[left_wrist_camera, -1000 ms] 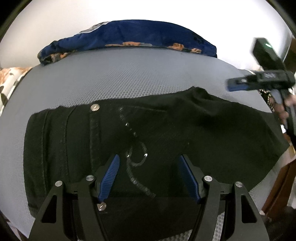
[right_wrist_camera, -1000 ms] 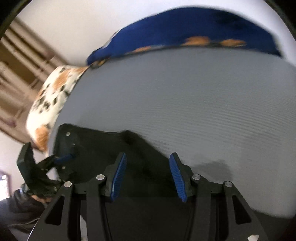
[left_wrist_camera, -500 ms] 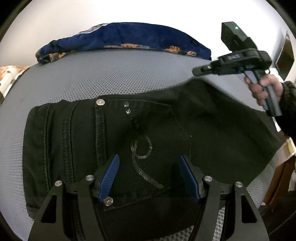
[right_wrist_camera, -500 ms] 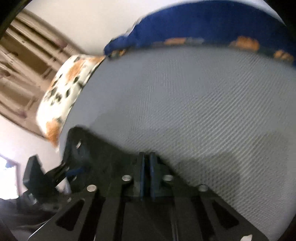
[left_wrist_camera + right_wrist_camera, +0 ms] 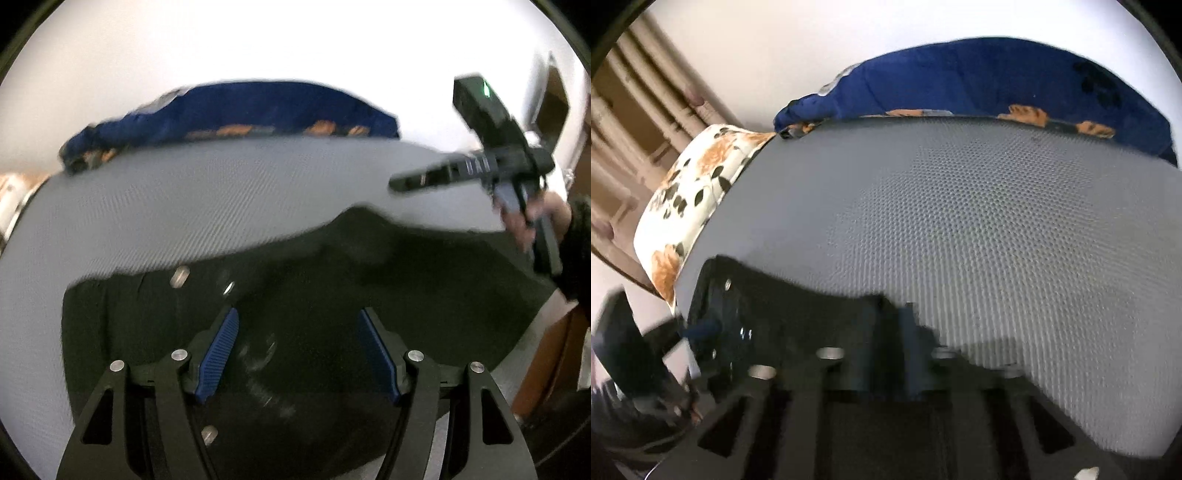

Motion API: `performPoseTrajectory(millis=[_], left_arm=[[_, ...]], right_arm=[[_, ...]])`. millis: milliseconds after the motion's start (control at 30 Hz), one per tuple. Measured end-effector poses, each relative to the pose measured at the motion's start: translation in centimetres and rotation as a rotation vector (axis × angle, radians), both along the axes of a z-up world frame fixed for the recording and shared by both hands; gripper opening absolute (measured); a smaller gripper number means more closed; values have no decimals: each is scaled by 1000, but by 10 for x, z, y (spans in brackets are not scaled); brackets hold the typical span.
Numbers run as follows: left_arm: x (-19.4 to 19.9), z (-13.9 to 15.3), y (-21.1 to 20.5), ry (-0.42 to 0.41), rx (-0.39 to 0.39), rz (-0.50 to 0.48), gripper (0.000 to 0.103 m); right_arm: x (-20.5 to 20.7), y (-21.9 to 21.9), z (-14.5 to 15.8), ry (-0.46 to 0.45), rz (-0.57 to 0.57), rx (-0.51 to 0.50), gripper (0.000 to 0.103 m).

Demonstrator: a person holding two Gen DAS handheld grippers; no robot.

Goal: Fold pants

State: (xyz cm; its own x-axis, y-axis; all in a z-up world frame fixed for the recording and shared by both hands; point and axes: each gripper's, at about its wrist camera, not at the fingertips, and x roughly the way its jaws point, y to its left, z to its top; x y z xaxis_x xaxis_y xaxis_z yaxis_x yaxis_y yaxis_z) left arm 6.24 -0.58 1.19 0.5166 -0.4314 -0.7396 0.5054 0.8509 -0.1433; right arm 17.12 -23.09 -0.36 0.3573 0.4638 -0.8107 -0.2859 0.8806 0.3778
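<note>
Black pants (image 5: pixel 314 288) lie flat on the grey mesh bed cover (image 5: pixel 221 199), with metal rivets on the waist at the left. My left gripper (image 5: pixel 301 350) hovers open just above them, nothing between its blue pads (image 5: pixel 221 350). My right gripper (image 5: pixel 399 182) is up at the right in a hand (image 5: pixel 535 218), off the pants' far edge. In the right wrist view the right gripper (image 5: pixel 892 332) is blurred, its jaws opening with no cloth between them. The pants (image 5: pixel 783 314) show at lower left, beside the left gripper (image 5: pixel 701 328).
A dark blue patterned blanket (image 5: pixel 236 110) lies along the far edge of the bed against the white wall. A white and orange floral pillow (image 5: pixel 698 192) sits at the bed's left end. Wooden furniture (image 5: pixel 546 365) stands off the right side.
Half a second ago the right gripper was shut on the pants' far edge and held it up. It has since let go and the edge lies on the bed. The left gripper rose slightly.
</note>
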Motion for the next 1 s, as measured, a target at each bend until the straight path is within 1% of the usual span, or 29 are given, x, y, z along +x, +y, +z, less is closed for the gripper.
performPoseTrajectory(millis=[33,100,167,233,367,400,467,500,567,600,633,667,700,733,767,800,867,933,967,1000], left_arm=[[2,3,-5,-2,-11,-13,68],[10,6,-23,-7,-25,-49,67],[15,5,-40,-12,-32,-87,67],[22,0,-56,-8,-26,-104,67],[31,-17,-74,17,-11,-97,67],[33,-22,-75,21,2,-88,67],[35,-31,-74,29,14,-67,66],[36,-34,-72,38,14,-61,66],[36,-39,-69,45,2,-58,66],[35,-42,-68,51,-1,-58,66],[34,-45,-66,61,-3,-58,66],[33,-49,-65,70,-4,-57,66],[32,-53,-65,71,1,-56,66],[29,-54,-65,59,5,-59,66],[28,-54,-66,50,6,-61,66],[26,-55,-66,50,8,-60,66],[27,-56,-65,49,6,-57,66],[28,-56,-66,50,7,-56,66],[29,-56,-67,52,13,-57,66],[30,-54,-68,56,21,-58,66]], right_arm=[[-6,1,0,-1,18,0,44],[-9,1,-4,10,39,-12,44],[-3,-3,-9,37,41,19,44],[11,-5,-16,99,58,89,44],[42,-1,-32,220,104,167,44],[47,1,-36,238,103,168,44],[58,9,-49,307,125,164,44],[60,11,-55,330,133,156,43],[61,15,-64,369,145,160,37],[62,16,-68,396,155,182,31],[63,16,-69,399,152,208,26],[63,15,-68,394,152,234,15],[64,15,-66,382,149,254,15],[64,16,-64,362,138,249,14],[63,19,-64,345,138,221,11],[60,23,-66,312,128,169,10],[54,27,-71,263,94,129,8],[49,31,-67,214,78,99,8],[44,36,-64,181,77,63,9],[42,39,-62,163,79,34,13]])
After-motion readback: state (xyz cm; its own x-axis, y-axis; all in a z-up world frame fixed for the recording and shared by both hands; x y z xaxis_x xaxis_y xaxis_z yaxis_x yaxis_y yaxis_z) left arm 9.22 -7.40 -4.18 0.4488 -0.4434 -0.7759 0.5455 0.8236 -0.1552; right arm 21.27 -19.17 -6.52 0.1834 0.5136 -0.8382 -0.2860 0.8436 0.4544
